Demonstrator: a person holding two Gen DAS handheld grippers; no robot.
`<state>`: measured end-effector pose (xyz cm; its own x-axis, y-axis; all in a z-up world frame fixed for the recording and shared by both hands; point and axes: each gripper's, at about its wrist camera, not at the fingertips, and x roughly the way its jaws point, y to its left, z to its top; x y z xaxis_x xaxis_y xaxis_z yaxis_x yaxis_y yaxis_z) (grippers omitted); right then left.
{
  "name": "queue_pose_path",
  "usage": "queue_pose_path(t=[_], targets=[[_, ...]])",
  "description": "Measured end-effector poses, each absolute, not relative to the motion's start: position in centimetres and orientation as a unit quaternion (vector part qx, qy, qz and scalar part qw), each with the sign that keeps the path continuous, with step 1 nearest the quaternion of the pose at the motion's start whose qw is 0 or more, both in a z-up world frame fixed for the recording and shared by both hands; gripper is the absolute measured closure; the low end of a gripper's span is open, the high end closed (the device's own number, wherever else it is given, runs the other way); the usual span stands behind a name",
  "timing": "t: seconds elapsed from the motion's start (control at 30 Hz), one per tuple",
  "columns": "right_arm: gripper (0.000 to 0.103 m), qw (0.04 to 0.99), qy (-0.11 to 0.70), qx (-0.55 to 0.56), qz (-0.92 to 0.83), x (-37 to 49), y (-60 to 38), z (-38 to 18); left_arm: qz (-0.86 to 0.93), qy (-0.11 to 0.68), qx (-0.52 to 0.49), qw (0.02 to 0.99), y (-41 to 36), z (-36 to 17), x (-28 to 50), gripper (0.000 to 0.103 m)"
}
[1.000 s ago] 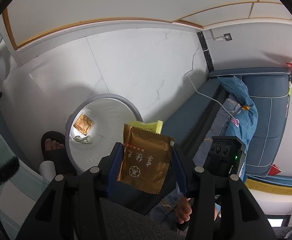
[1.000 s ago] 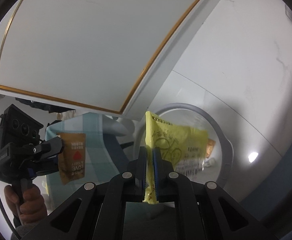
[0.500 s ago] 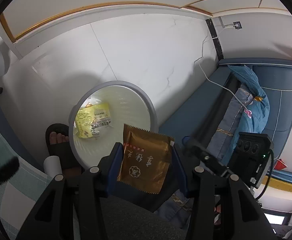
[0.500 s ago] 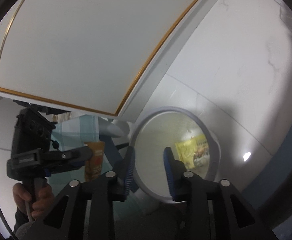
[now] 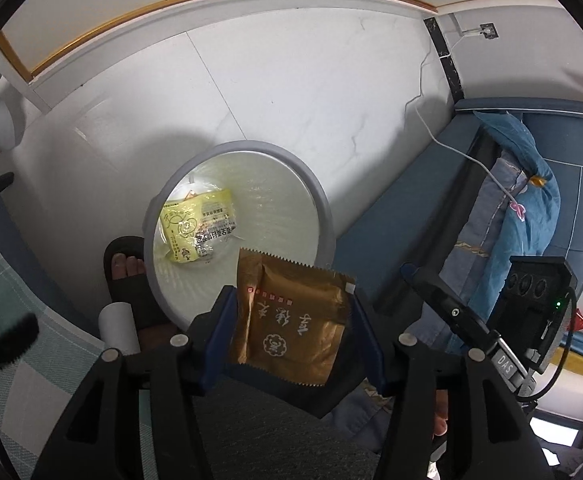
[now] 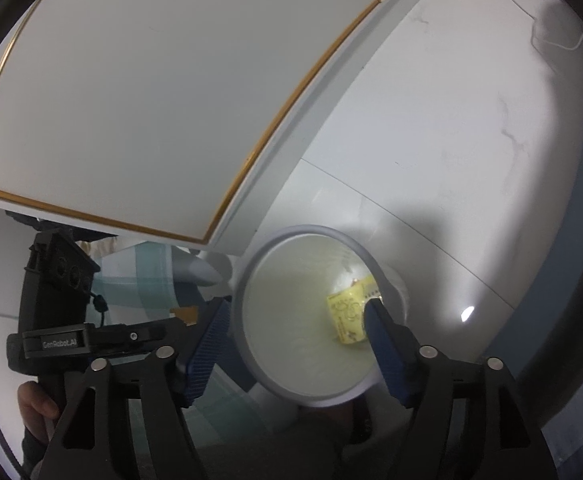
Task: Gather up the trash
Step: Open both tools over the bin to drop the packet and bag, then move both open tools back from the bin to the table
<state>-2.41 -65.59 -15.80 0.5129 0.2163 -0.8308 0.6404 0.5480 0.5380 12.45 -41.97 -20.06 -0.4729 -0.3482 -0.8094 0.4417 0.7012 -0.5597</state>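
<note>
Closest to the left wrist camera, the left gripper (image 5: 293,330) has a brown foil sachet (image 5: 291,320) between its blue pads; its jaws have just been opening a little, and the sachet's side edges still lie against both pads, so it reads as lightly pinched. The sachet is flat and shiny, golden-brown, with zigzag-cut top and bottom edges, pale printed characters and a round flower-like emblem near its lower part; it hangs above the near rim of the trash bin (image 5: 323,216). The right gripper (image 6: 295,332) holds nothing: its jaws have just been opening and now stand spread wide over the bin's mouth, with only air between the ribbed blue pads. Down inside the bin, on its pale lining, lies a yellow wrapper (image 5: 197,230), crinkled, printed with a cartoon drawing and a white label with black codes. The bin itself is round, with a grey rim and whitish interior, and stands on the floor (image 5: 291,100), which is glossy white tile with faint grey veining. Just beside the bin on the left a foot in a dark slipper (image 5: 129,276) rests on the tile. Farther off to the right stands a blue sofa (image 5: 571,152) with blue fabric piled on it and a white cable (image 5: 463,156) trailing across. Beyond the floor runs a white wall panel with a gold trim line (image 6: 291,100).
</note>
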Motion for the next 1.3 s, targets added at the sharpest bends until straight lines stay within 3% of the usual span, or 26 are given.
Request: queue_pose_path(t=[0.07,0.17,0.3,0.77,1.3], targets=[[0.028,0.740,0.476,0.453,-0.147,-2.6,-65.6,-15.9,-0.380,0.766,0.036,0.517,-41.9,-20.1,12.5,0.040],[0.025,0.737,0.479,0.452,-0.152,-2.9,-65.7,-16.0,-0.378,0.765,0.037,0.520,-41.7,-20.1,12.5,0.037],[0.021,0.740,0.482,0.441,-0.162,-3.1,-65.6,-15.7,-0.357,0.764,0.052,0.535,-41.3,-20.2,12.5,0.021],[0.013,0.750,0.474,0.436,-0.151,-3.4,-64.7,-14.0,-0.345,0.715,0.106,0.599,-39.9,-17.8,11.6,0.019],[0.011,0.800,0.432,0.393,-0.136,-3.2,-61.4,-6.4,-0.358,0.619,0.052,0.697,-35.1,-8.5,9.8,0.019]])
